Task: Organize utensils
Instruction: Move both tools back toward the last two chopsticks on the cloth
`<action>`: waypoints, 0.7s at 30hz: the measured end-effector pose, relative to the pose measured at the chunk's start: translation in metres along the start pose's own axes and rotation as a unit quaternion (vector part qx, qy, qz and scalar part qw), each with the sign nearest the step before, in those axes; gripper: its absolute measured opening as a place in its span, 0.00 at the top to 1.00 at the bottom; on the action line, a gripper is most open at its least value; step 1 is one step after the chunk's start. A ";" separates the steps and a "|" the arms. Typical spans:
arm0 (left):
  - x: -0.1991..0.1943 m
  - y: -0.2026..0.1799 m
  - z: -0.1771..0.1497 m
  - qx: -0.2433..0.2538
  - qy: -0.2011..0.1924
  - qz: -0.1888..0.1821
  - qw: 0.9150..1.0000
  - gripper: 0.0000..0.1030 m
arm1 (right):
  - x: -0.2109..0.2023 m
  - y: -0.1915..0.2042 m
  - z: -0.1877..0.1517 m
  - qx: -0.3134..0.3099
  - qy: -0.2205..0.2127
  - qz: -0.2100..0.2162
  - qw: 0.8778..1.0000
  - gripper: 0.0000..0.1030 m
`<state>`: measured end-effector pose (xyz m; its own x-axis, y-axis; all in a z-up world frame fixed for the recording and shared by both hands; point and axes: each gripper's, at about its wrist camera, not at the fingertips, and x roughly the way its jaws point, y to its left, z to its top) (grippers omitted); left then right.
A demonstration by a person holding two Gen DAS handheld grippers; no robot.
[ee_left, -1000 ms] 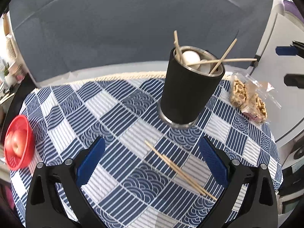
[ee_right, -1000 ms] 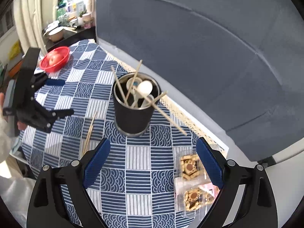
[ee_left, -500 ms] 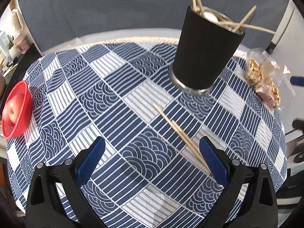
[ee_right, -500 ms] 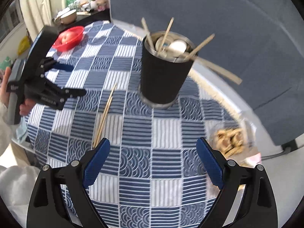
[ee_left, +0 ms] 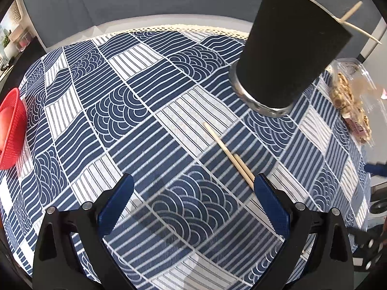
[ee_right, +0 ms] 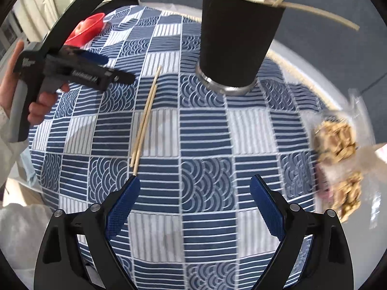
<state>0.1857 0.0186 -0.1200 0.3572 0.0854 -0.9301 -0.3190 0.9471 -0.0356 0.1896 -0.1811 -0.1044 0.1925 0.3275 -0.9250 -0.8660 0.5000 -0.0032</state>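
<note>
You find almost nothing legible here. The left gripper (ee_right: pixel 116 68), seen from the right wrist camera, carries pale lettering along its black body and a small mark on the grey handle block, but both are too blurred and small for you to read. The snack packets (ee_right: pixel 338 159) show no printing you can make out.
</note>
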 end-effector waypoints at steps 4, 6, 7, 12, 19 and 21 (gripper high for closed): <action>0.007 0.003 0.007 -0.006 -0.007 -0.025 1.000 0.06 | 0.012 0.011 -0.006 -0.007 -0.001 -0.006 1.000 0.15; 0.010 0.003 0.012 -0.001 -0.014 -0.023 1.000 0.06 | 0.019 0.019 -0.008 -0.016 0.003 -0.002 1.000 0.15; 0.013 0.003 0.015 0.003 -0.012 -0.023 1.000 0.06 | 0.022 0.022 -0.009 -0.019 0.006 -0.001 1.000 0.15; 0.028 0.003 0.025 0.008 0.007 -0.029 1.000 0.06 | 0.044 0.033 -0.009 -0.026 0.032 -0.003 0.999 0.15; 0.043 0.007 0.038 0.002 0.014 -0.032 0.999 0.06 | 0.064 0.032 -0.004 -0.011 0.053 0.005 0.999 0.14; 0.049 0.007 0.042 -0.001 0.019 -0.030 0.999 0.06 | 0.066 0.029 -0.002 -0.003 0.051 0.012 0.999 0.14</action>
<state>0.2380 0.0420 -0.1503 0.3416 0.0156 -0.9397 -0.2987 0.9498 -0.0928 0.1763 -0.1462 -0.1665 0.1242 0.2545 -0.9591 -0.8724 0.4885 0.0167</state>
